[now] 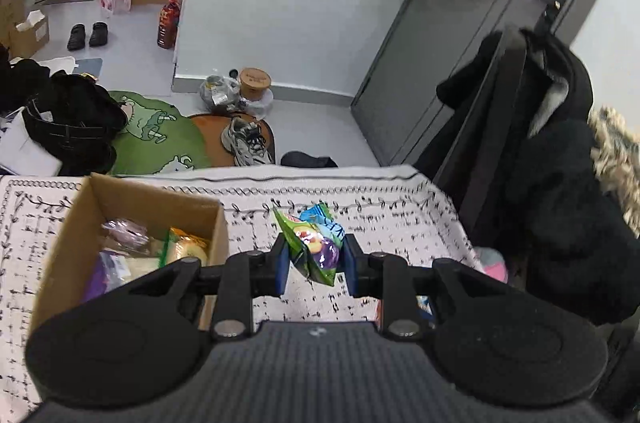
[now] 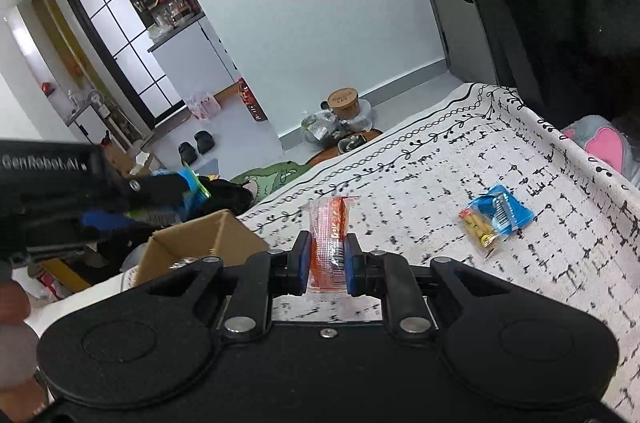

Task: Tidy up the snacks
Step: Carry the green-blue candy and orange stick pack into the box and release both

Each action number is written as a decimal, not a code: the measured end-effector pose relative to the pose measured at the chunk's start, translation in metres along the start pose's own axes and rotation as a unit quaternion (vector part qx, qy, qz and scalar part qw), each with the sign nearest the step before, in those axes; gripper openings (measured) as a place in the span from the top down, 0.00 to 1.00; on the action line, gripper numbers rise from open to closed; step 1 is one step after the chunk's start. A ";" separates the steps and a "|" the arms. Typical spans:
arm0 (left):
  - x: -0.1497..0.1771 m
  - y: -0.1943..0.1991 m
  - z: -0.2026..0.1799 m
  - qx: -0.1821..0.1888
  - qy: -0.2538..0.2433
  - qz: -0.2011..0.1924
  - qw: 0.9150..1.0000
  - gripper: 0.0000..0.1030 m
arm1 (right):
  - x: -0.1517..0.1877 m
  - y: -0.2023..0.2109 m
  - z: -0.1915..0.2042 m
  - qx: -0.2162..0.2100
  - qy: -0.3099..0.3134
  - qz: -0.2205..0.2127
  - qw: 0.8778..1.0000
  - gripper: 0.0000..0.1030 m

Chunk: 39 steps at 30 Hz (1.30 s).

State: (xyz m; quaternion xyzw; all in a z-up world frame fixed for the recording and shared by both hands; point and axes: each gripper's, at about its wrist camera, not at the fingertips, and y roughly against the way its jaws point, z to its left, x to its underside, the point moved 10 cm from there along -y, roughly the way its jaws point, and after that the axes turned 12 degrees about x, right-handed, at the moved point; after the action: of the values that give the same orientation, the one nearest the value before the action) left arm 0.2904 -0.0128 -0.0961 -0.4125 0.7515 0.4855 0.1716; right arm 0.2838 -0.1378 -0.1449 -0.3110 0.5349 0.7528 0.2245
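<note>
Both tongs grip snacks, left tongs [image 1: 314, 259] a green packet [image 1: 316, 247], right tongs [image 2: 328, 259] an orange sachet [image 2: 330, 247]; I fear slippery film sliding free before the cardboard box [image 1: 72, 223]

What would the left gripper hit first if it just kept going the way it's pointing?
Probably the patterned tablecloth. The left gripper, shut on a green snack bag, points down past the cardboard box. Depth is hard to judge, so that's a guess.
</note>
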 end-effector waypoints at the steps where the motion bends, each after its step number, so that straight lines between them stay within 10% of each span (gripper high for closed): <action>1: -0.003 0.006 0.001 -0.001 -0.001 -0.004 1.000 0.75 | 0.000 0.003 0.004 -0.002 -0.003 0.000 1.000 0.84; 29: 0.010 0.087 0.112 -0.030 0.074 0.011 0.997 0.74 | 0.036 0.013 0.119 -0.048 0.032 0.020 0.998 0.84; 39: 0.019 0.096 0.146 -0.073 0.110 0.029 0.991 0.51 | 0.053 0.006 0.139 -0.055 0.042 0.042 0.997 0.84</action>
State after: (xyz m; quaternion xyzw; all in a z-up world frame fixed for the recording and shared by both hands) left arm 0.1827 0.1239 -0.1211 -0.4526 0.7400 0.4957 0.0434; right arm 0.2106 -0.0082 -0.1454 -0.3321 0.5140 0.7760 0.1526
